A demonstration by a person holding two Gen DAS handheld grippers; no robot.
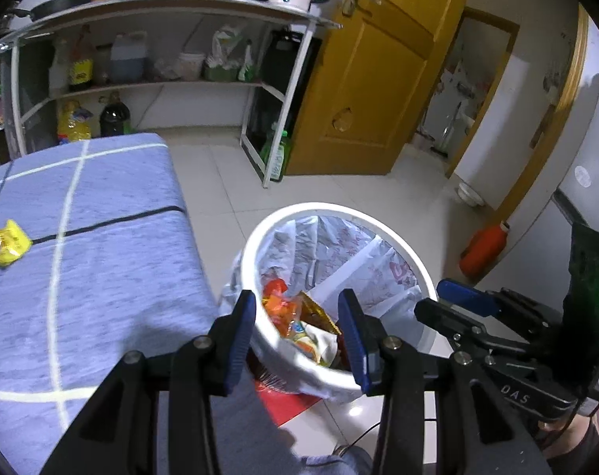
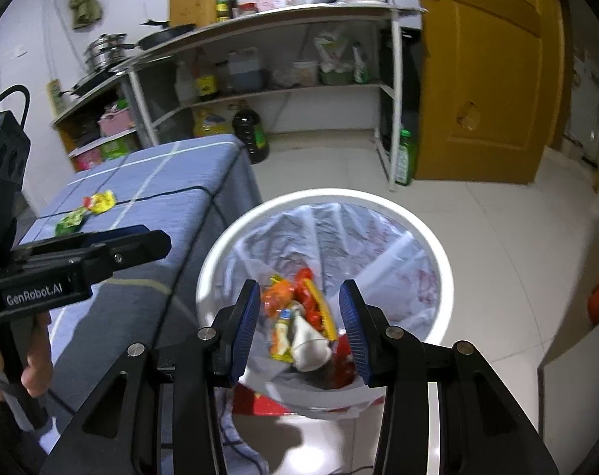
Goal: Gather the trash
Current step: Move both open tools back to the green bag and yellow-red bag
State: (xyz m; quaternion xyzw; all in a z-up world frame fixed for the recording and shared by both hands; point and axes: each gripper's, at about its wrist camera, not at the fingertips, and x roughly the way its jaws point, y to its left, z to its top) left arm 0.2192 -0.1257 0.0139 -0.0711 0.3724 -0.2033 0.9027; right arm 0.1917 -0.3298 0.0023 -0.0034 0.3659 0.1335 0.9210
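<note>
Clearly, the drop-off step is in hand. In the left wrist view, the left gripper (image 1: 297, 332) hangs over the near rim of the white bin (image 1: 408, 253), its blue pads apart with nothing between them; what shows through the gap is litter already lying in the bin's plastic liner (image 1: 362, 253): orange and yellow wrappers (image 1: 295, 312). The bin stands on the tiled floor just off the right edge of the blue cloth-covered table (image 1: 113, 245). At the table's left edge lies a yellow-and-red wrapper (image 1: 8, 242), not yet collected. The right gripper (image 1: 457, 303) shows side-on at the right, over the bin's far-right rim; from this angle its spread is hard to read.

In the right wrist view, the right gripper (image 2: 299, 328) also stands open and empty above the bin (image 2: 444, 261), with the heap of wrappers (image 2: 299, 316) and a white crumpled piece (image 2: 309, 342) lying below between the pads, inside the liner (image 2: 358, 237). The left gripper (image 2: 141, 243) reaches in from the left, a hand (image 2: 34, 372) on its handle. On the table (image 2: 149, 198), toward its left edge, lie the yellow wrapper (image 2: 101, 201) and a green wrapper (image 2: 70, 222) just beside it.

By my judgement, both tongs have let go and the next move calls for swinging back over the table, lowering onto the yellow and green wrappers with the pads spread, and closing on thin, crinkly film that may slide on the cloth.
</note>
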